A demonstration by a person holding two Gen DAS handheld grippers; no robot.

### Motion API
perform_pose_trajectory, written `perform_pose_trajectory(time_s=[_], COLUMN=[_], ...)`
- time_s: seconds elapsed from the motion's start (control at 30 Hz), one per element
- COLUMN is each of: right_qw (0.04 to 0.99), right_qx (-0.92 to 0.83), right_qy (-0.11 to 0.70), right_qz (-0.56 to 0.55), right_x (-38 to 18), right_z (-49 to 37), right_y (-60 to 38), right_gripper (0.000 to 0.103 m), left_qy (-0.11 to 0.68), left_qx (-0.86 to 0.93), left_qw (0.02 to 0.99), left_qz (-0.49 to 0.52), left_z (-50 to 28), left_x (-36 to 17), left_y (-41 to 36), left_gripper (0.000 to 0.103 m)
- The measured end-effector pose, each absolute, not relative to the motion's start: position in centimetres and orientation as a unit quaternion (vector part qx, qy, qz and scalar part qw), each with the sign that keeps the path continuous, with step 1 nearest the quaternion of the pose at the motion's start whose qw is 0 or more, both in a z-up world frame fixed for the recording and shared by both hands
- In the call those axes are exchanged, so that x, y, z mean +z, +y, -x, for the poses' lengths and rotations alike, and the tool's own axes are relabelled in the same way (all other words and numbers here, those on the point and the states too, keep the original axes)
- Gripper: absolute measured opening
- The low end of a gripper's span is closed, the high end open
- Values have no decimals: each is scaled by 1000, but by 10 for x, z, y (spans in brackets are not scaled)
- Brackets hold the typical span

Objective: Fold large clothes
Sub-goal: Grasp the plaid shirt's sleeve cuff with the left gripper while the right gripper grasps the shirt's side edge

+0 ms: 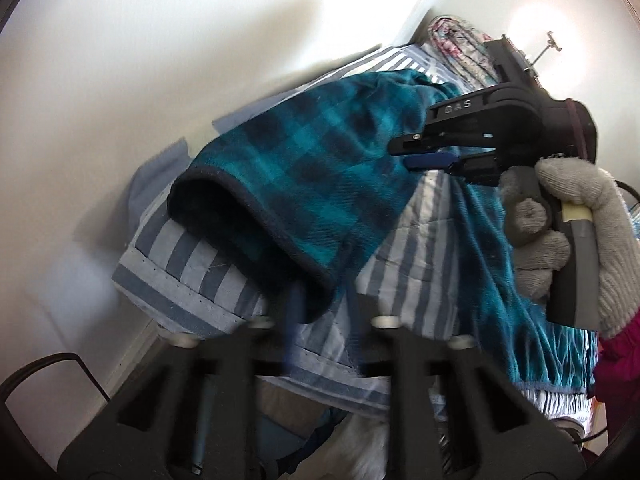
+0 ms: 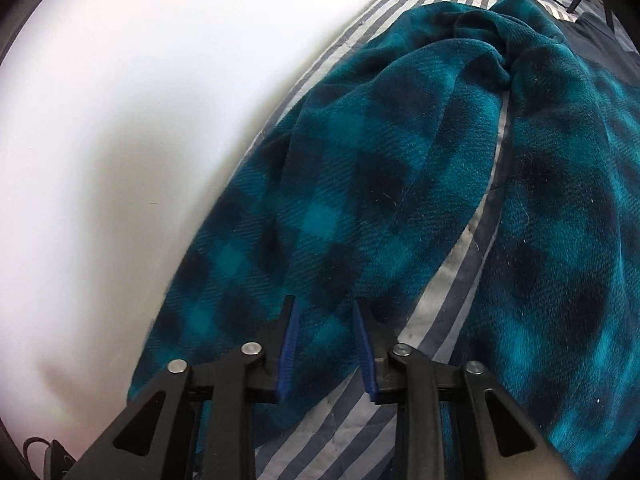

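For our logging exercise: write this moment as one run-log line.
item: plaid fleece garment, rumpled | on: striped bedspread | left gripper: shut on its edge | right gripper: shut on it

A striped bedcover (image 1: 188,276) in blue, grey and white lies over the bed, and its hemmed edge hangs down at the corner. Behind it stands a plain white wall (image 1: 120,80). At the far end of the bed a rolled floral quilt (image 1: 456,40) rests against the wall. A black cable (image 1: 60,364) loops near the floor.
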State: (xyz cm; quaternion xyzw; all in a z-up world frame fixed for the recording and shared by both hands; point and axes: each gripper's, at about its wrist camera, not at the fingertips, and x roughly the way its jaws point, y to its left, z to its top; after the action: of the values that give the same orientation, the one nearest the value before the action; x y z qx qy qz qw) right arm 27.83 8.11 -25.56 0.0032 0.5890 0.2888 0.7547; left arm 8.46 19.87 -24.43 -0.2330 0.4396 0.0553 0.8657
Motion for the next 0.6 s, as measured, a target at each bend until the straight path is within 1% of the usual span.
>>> perform_pose_trajectory(time_s=[0.07, 0.1, 0.27, 0.4, 0.5, 0.6], right_qw=[758, 758, 761, 765, 765, 762], right_qx=[288, 288, 296, 303, 300, 286], right_qy=[585, 585, 578, 569, 569, 581], right_qz=[13, 13, 3, -12, -27, 0], right_x=[-254, -255, -249, -238, -238, -250], right_z=[-278, -280, -277, -275, -273, -268], right_y=[85, 88, 84, 70, 60, 58], right_gripper=[3, 1, 0, 0, 0, 0], left_qy=[435, 432, 408, 406, 417, 430], left_qx=[55, 55, 44, 32, 21, 18], left_qw=[867, 868, 881, 883, 881, 878], left_qz=[238, 237, 235, 233, 221, 211], left_z=[-83, -82, -70, -64, -62, -56], left_x=[-246, -245, -232, -230, -239, -240], left_y=[200, 199, 198, 192, 186, 180], left_gripper=[4, 3, 2, 2, 2, 2])
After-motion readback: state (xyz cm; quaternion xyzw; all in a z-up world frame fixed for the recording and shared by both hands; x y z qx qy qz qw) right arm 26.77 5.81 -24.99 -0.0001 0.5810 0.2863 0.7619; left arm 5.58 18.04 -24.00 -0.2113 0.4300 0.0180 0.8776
